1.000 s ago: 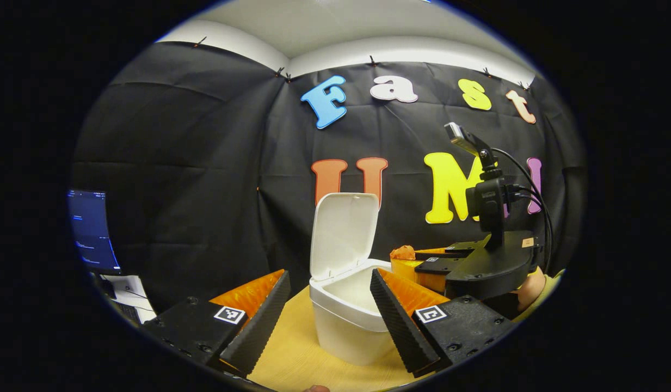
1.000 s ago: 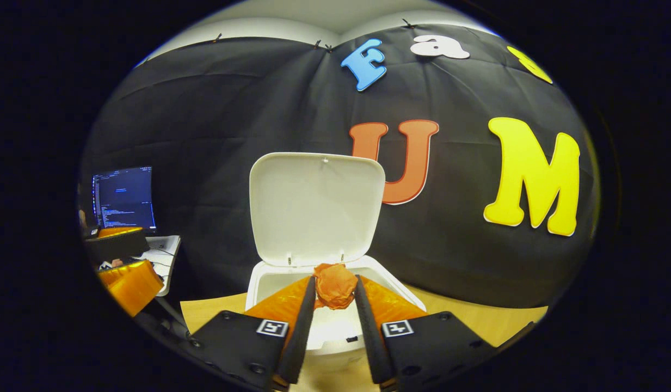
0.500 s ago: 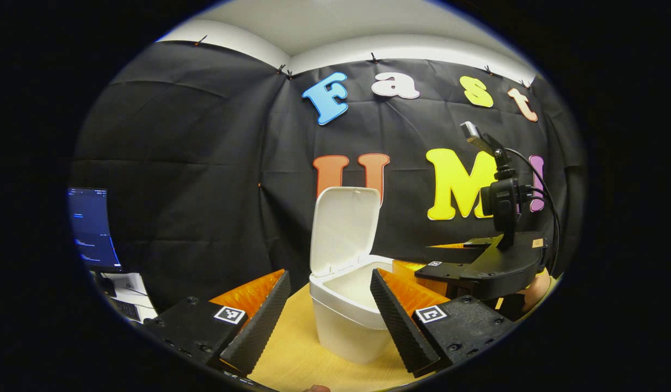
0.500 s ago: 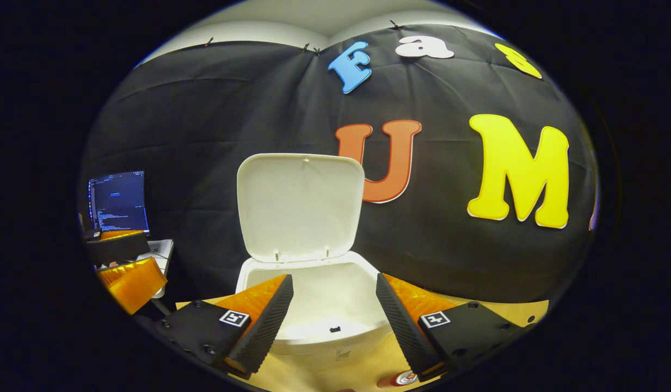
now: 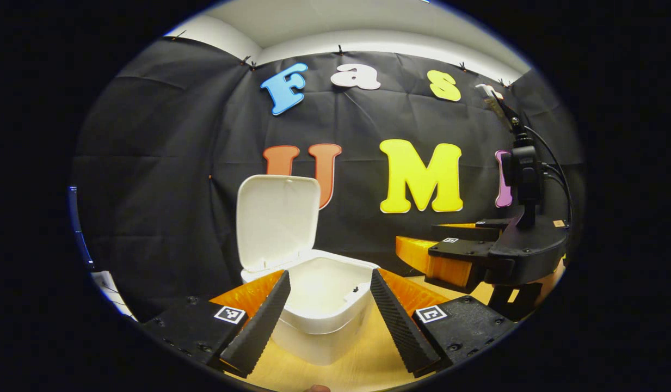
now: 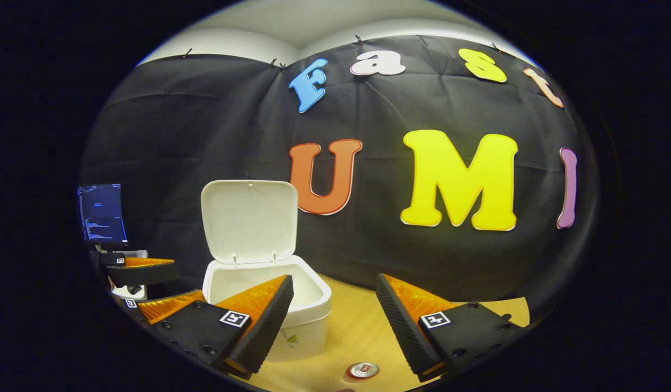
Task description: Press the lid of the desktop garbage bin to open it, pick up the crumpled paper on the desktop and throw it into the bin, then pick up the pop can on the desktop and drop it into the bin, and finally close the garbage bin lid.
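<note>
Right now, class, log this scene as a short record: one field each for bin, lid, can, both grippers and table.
bin: white, on the table, open
lid: raised upright at the back
can: upright on the table, right of the bin, apart from it
right gripper: open, empty, above the can
left gripper: open, empty, facing the bin
table: wood

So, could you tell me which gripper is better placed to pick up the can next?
Right. The right gripper is open, with the can on the table just below its fingers. The left gripper is open too, but faces the bin.
</note>
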A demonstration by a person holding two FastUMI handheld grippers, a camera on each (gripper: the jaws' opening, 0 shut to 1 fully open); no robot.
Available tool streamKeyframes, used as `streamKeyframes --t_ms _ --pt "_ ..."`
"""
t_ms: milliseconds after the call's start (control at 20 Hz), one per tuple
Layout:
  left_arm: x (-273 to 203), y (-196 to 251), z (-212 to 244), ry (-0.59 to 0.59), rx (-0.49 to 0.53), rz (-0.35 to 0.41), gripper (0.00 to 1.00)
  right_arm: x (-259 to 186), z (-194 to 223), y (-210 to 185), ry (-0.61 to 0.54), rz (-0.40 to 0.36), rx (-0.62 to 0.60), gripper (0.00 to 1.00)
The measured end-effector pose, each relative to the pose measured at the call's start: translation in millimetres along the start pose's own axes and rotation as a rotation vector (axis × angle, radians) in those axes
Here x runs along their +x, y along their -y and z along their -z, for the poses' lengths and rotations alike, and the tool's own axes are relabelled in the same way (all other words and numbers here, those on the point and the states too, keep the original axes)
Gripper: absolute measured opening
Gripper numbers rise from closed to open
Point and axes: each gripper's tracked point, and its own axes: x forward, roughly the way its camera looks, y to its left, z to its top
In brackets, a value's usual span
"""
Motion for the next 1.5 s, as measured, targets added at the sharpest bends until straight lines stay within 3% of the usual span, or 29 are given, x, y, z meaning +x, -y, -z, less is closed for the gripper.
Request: streamKeyframes --t_ms 400,750,1050,1500 --pt "28 74 49 -0.089 0.049 0.183 0.98 -60 -2 76 0.026 0.192 -0.022 0.98" --pt "46 124 119 -0.184 -0.006 0.299 0.98 -99 11 111 0.005 0.296 -0.016 0.97" --pt "67 154 166 -0.24 0.022 0.353 0.98 -118 33 127 -0.054 0.349 0.011 0.99" --pt "94 167 222 -0.333 -0.001 0.336 0.98 -140 48 138 -0.094 0.405 0.025 0.99"
